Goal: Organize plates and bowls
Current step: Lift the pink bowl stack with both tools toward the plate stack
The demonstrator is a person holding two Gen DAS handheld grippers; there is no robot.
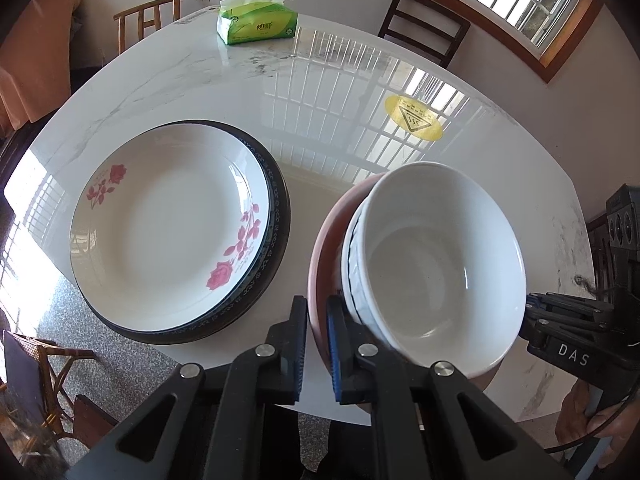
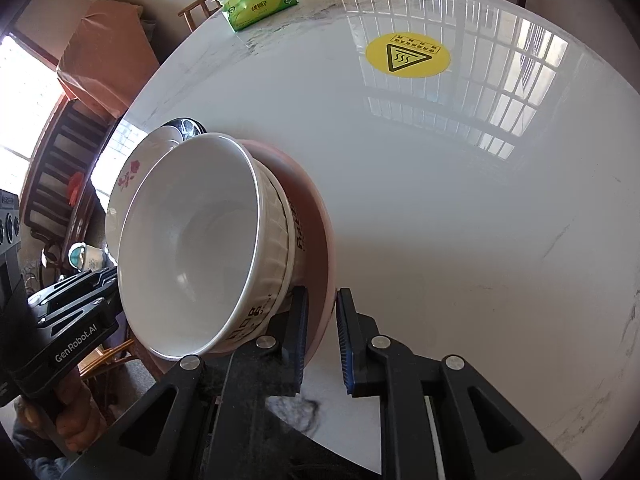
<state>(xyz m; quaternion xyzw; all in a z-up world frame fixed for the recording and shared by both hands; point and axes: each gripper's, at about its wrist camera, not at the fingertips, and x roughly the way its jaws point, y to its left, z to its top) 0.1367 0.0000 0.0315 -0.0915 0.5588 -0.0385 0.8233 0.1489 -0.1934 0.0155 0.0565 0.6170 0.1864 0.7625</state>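
A stack of bowls, white ones [image 1: 440,256] nested in a pink bowl [image 1: 326,240], is held tilted above the white marble table [image 1: 320,100]. My left gripper [image 1: 317,344] is shut on the pink bowl's rim at its near left side. My right gripper [image 2: 322,336] straddles the pink bowl's [image 2: 316,216] opposite rim with a small gap on the right pad; it also shows in the left wrist view [image 1: 536,316]. A rose-patterned white plate [image 1: 172,232] lies on top of a dark-rimmed plate stack [image 1: 276,216] to the left.
A green tissue pack [image 1: 256,20] lies at the table's far side. A yellow heat-warning sticker [image 1: 414,117] is on the table top. Chairs [image 1: 424,28] stand around the table. A window is at the back right.
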